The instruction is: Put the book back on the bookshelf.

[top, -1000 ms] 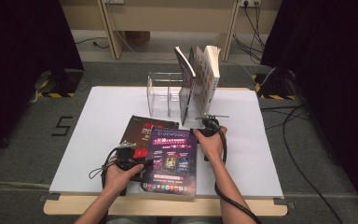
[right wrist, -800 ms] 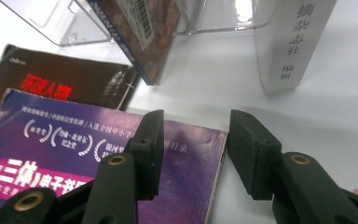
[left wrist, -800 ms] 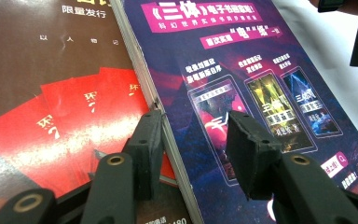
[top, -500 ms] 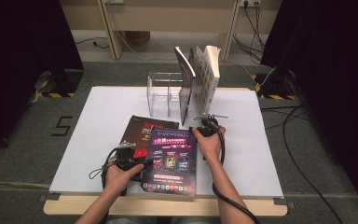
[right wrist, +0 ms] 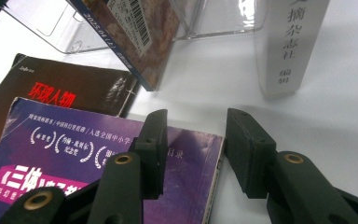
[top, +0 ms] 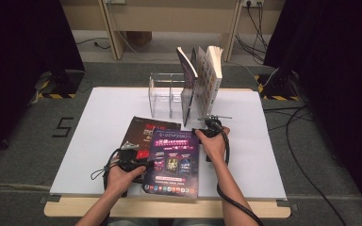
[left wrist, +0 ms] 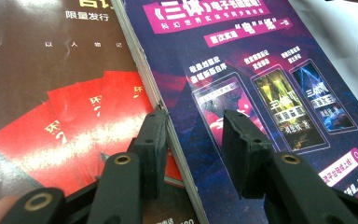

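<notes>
tabletop carries the purple magazine, flat, overlapping a brown magazine, long axis running from the person toward the clear rack. left gripper straddles its left edge, jaws just been closing, not pinching yet. right gripper open astride the far right corner. both equally near.

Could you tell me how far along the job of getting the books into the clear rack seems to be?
Done: several books already stand upright in the clear rack.

In hand: the purple book lies flat on the table. The left hand-held gripper straddles its near-left edge; the right hand-held gripper straddles its far corner. Neither clearly grips it.

Left: lifting and racking it, then the dark red magazine beneath.
</notes>
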Available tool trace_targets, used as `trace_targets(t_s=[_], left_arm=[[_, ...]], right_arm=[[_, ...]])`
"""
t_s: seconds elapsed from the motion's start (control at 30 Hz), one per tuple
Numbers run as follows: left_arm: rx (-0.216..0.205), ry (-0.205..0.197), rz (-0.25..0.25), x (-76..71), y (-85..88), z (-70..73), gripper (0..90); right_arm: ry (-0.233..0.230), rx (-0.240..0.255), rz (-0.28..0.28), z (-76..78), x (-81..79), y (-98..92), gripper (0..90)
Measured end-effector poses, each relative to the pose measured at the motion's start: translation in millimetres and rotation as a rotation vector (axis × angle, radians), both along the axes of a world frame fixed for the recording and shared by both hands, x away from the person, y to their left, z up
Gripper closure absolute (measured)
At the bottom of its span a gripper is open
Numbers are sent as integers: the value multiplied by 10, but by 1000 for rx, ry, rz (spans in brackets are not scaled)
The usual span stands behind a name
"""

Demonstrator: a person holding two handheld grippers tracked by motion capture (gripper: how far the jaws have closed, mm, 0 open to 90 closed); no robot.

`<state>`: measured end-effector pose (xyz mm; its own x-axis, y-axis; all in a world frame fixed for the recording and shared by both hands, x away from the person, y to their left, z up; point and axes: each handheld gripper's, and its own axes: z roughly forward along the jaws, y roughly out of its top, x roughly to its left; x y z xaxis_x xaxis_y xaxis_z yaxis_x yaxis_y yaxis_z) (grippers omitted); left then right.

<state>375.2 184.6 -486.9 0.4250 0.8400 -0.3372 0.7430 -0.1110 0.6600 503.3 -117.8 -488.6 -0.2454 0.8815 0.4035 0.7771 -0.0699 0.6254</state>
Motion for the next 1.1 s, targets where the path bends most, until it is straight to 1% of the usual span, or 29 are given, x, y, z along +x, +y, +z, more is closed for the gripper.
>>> trace_targets(t_s=[0.1, 0.17, 0.23, 0.27, 0.3, 0.37, 0.5, 0.63, 0.67, 0.77, 0.83, 0.9, 0.93, 1.0, 1.1], left_arm=[[-2, 3, 3, 2, 4, 1, 602], [2, 2, 11, 0, -2, 2, 601], [11, -2, 16, -2, -13, 5, 600], [18, -4, 15, -5, -18, 7, 600], [26, -8, 14, -9, -24, 8, 598], [29, -10, 15, -11, -30, 9, 599], [24, -8, 19, -10, -25, 7, 602], [32, -11, 22, -13, -41, 10, 601], [33, -13, 24, -14, -46, 11, 600], [35, -14, 25, -18, -49, 11, 601], [39, -16, 28, -21, -54, 12, 602], [42, -17, 28, -22, -57, 13, 602], [44, -17, 28, -22, -57, 13, 603], [44, -16, 28, -20, -57, 14, 603], [45, -16, 29, -21, -58, 14, 603]], right_arm=[[9, 30, -5, -8, -9, -26, 600], [32, 42, -5, 8, -28, -29, 598], [32, 31, 6, 13, -39, -30, 599], [53, 40, -3, 27, -54, -13, 597], [36, 24, 8, 21, -53, -19, 597], [40, 20, 3, 26, -57, -14, 595], [62, 28, -6, 41, -66, -14, 583], [82, 48, -9, 43, -81, -50, 588], [91, 51, -12, 47, -83, -53, 601], [110, 42, -13, 62, -85, -57, 619], [129, 55, -16, 66, -83, -64, 624], [145, 79, -23, 63, -85, -75, 631], [141, 81, -19, 57, -84, -86, 633], [152, 89, -24, 59, -91, -88, 639], [154, 81, -18, 63, -95, -83, 641]])
